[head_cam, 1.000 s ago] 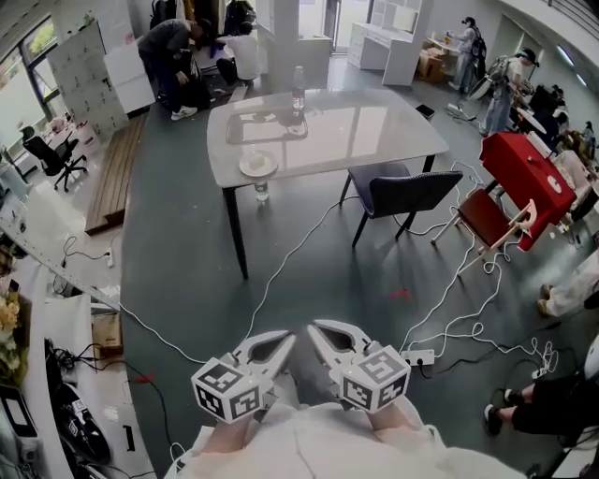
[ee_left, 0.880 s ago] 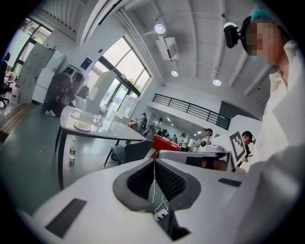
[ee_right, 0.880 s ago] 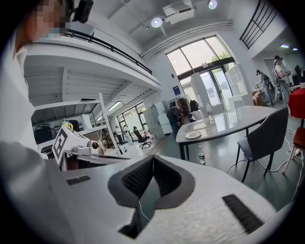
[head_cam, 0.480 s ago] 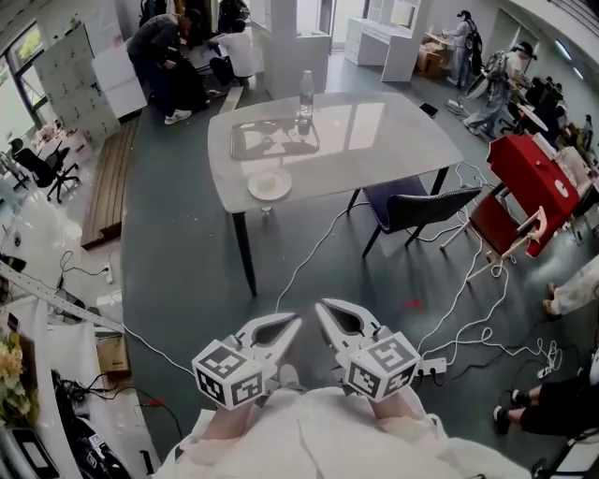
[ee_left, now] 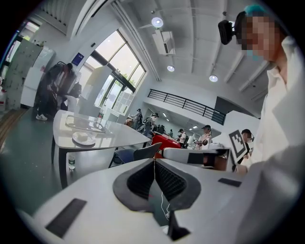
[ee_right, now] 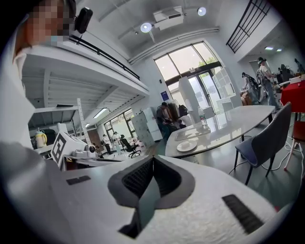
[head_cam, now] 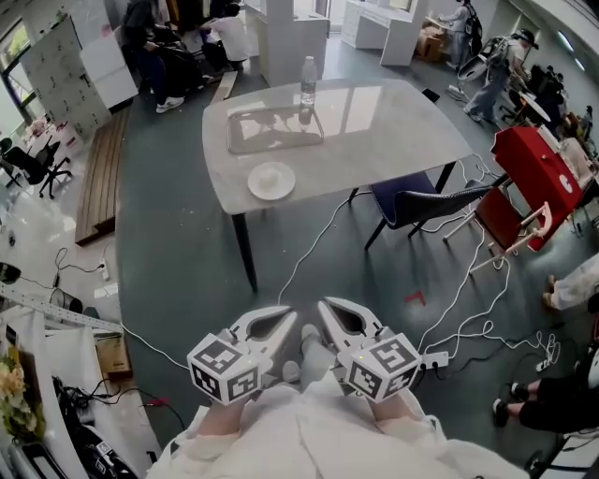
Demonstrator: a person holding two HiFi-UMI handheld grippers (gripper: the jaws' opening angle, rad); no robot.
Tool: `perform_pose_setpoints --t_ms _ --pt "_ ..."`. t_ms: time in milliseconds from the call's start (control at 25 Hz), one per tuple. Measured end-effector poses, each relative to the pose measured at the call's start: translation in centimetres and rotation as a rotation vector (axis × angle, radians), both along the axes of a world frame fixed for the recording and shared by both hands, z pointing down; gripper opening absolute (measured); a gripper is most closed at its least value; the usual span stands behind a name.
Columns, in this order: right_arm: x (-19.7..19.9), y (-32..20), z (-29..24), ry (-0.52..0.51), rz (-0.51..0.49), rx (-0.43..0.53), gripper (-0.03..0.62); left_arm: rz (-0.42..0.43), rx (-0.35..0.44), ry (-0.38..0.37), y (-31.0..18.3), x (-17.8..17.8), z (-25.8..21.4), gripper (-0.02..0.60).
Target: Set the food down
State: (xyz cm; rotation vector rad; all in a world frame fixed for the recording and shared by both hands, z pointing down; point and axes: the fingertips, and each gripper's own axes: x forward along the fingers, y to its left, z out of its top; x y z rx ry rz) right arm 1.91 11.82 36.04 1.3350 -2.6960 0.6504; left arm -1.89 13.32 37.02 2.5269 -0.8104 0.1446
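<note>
We are working in an open-plan lab hall: cables point(head_cam: 301, 260) are trailing across the grey floor point(head_cam: 178, 234), people point(head_cam: 142, 26) are working around the edges, and lockers point(head_cam: 61, 65) are lining one wall.

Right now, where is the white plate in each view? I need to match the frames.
Head view: white plate sits upper centre, near the table's front edge.
Left gripper view: white plate sits left of centre, on the table beyond the jaws.
Right gripper view: white plate sits right of centre, on the table.
Shared landmark: the clear tray lies just behind the plate.
</note>
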Motion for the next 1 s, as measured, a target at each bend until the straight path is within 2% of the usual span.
perform_pose_setpoints --t_ms 240,520,680,1000 --pt "-0.3 -4.4 0.4 0.002 -0.03 -0.004 0.002 -0.023 -0.015 0.009 -4.0 0.1 0.9 0.015" --pt "0.2 -13.2 -0.4 -0.006 -0.069 0.009 0.003 -0.052 -0.002 0.005 -12.6 0.7 0.3 0.017" --pt "1.4 -18.5 -1.2 -0.015 -0.082 0.021 0.003 -0.068 0.016 -0.004 -17.8 1.8 -0.6 0.017" --pt "4.3 -26.3 -1.4 -0.005 -0.107 0.027 0.003 -0.124 0.02 0.031 -25.5 4.2 -1.1 0.017"
